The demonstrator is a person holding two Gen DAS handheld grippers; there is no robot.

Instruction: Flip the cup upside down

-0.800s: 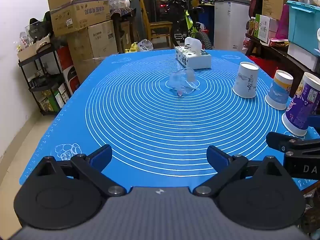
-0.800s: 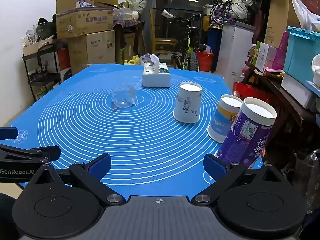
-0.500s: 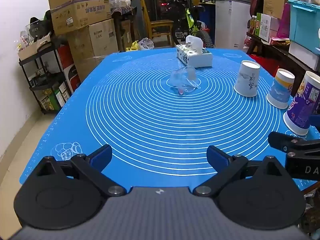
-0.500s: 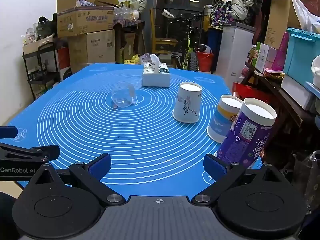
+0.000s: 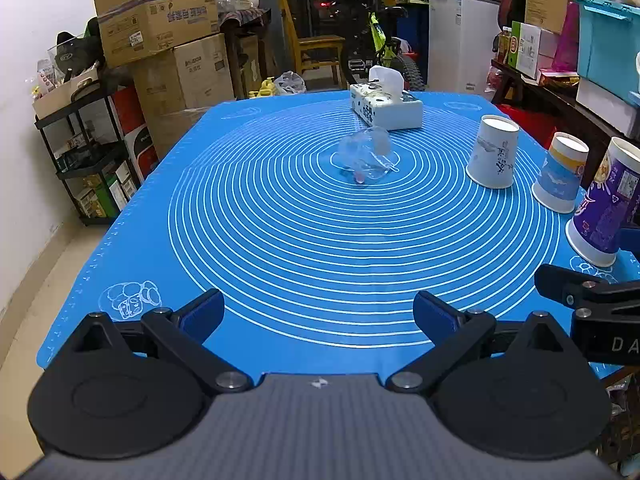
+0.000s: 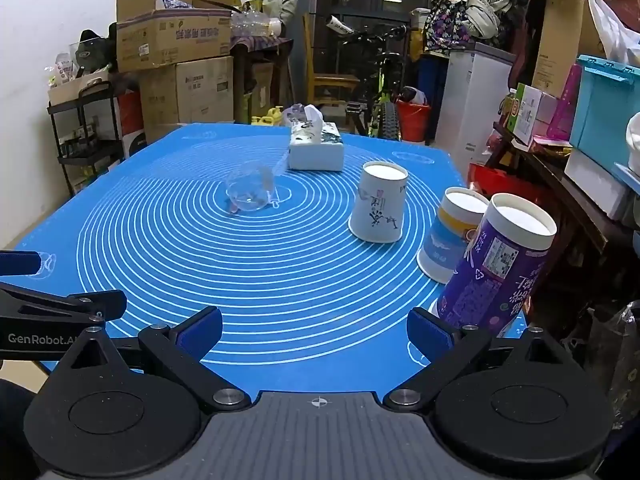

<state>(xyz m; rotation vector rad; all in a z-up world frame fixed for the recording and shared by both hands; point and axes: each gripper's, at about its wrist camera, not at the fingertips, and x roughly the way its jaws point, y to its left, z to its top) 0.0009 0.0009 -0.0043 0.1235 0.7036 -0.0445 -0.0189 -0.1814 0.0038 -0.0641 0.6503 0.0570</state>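
Three paper cups stand upside down along the right side of the blue mat [image 5: 280, 240]: a white cup [image 5: 494, 152] [image 6: 378, 202], a blue-and-yellow cup [image 5: 560, 178] [image 6: 450, 234] and a purple cup [image 5: 604, 208] [image 6: 496, 268]. A clear plastic cup [image 5: 366, 154] [image 6: 252, 192] lies on its side at the mat's centre. My left gripper [image 5: 318, 310] is open and empty at the near edge. My right gripper [image 6: 316, 330] is open and empty, its right finger just in front of the purple cup.
A white tissue box [image 5: 386, 108] [image 6: 316, 148] sits behind the clear cup. Stacked cardboard boxes [image 5: 160, 40] and a black shelf [image 5: 88, 152] stand left of the table; a bicycle [image 5: 372, 40], white cabinet [image 6: 476, 92] and a cluttered shelf [image 6: 560, 140] stand behind and right.
Both views shifted very slightly; the cups and both grippers stand as before.
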